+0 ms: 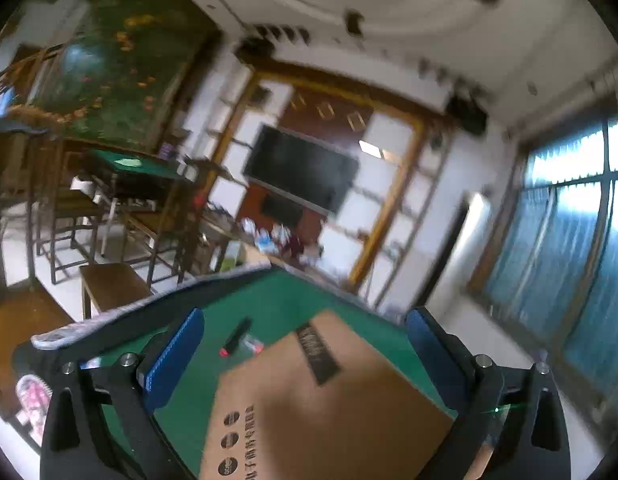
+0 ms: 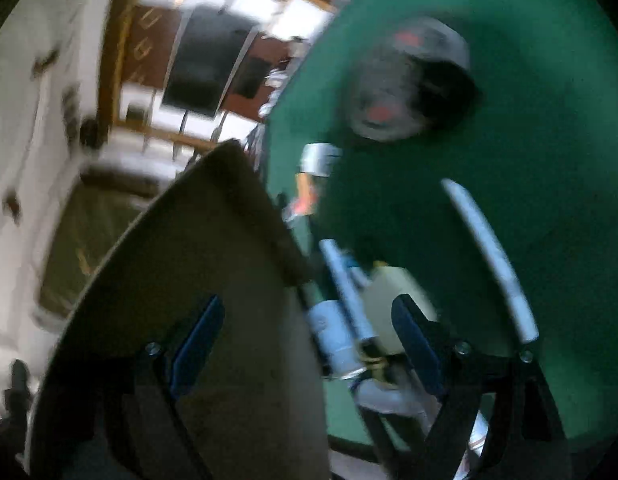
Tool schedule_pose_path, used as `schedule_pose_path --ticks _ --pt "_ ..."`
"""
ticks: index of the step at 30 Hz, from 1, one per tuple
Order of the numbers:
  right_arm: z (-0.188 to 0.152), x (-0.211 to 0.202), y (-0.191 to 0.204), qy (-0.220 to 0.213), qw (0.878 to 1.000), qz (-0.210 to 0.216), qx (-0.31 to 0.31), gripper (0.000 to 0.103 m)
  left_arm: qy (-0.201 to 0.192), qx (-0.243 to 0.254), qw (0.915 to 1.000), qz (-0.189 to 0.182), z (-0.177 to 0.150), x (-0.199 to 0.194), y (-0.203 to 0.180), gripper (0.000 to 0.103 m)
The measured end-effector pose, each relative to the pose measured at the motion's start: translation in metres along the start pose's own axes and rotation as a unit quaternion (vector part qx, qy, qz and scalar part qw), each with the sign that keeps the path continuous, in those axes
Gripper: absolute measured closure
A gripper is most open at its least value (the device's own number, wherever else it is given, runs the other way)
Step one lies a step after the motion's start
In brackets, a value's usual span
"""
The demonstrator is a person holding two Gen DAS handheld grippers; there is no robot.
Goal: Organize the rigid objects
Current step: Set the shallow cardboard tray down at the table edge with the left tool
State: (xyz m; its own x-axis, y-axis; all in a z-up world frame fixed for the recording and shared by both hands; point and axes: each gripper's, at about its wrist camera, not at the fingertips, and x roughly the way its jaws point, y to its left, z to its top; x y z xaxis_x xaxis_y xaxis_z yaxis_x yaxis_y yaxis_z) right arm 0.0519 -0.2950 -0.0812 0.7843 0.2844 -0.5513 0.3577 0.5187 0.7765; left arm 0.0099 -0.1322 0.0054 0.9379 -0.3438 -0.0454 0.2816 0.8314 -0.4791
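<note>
The left gripper (image 1: 305, 356) is tipped upward, its blue-padded jaws spread wide and empty. Between and below them lies a flat brown cardboard box (image 1: 329, 408) on the green felt table (image 1: 269, 304). The box's long axis runs away from the gripper, its printed black label at the far end. Just beyond the box's far left corner rests a slim black pen-like stick with a red tip (image 1: 236, 336), angled ahead and right.

The right gripper (image 2: 309, 332) is rolled sideways — jaws also spread, holding nothing. The cardboard wall sits against its left pad; white tubes (image 2: 345, 288) and a pale block lie between the jaws, blurred.
</note>
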Motion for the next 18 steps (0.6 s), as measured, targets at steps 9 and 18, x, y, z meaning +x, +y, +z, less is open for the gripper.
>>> schedule_pose_path --ticks 9,18 --pt "-0.144 0.051 0.165 -0.013 0.892 -0.022 -0.452 0.022 -0.046 -0.071 0.9685 0.234 0.002 -0.065 0.126 0.001" --pt "-0.107 0.051 0.079 -0.084 0.912 -0.068 -0.395 0.021 0.050 -0.074 0.9375 0.336 -0.022 -0.018 0.205 0.001"
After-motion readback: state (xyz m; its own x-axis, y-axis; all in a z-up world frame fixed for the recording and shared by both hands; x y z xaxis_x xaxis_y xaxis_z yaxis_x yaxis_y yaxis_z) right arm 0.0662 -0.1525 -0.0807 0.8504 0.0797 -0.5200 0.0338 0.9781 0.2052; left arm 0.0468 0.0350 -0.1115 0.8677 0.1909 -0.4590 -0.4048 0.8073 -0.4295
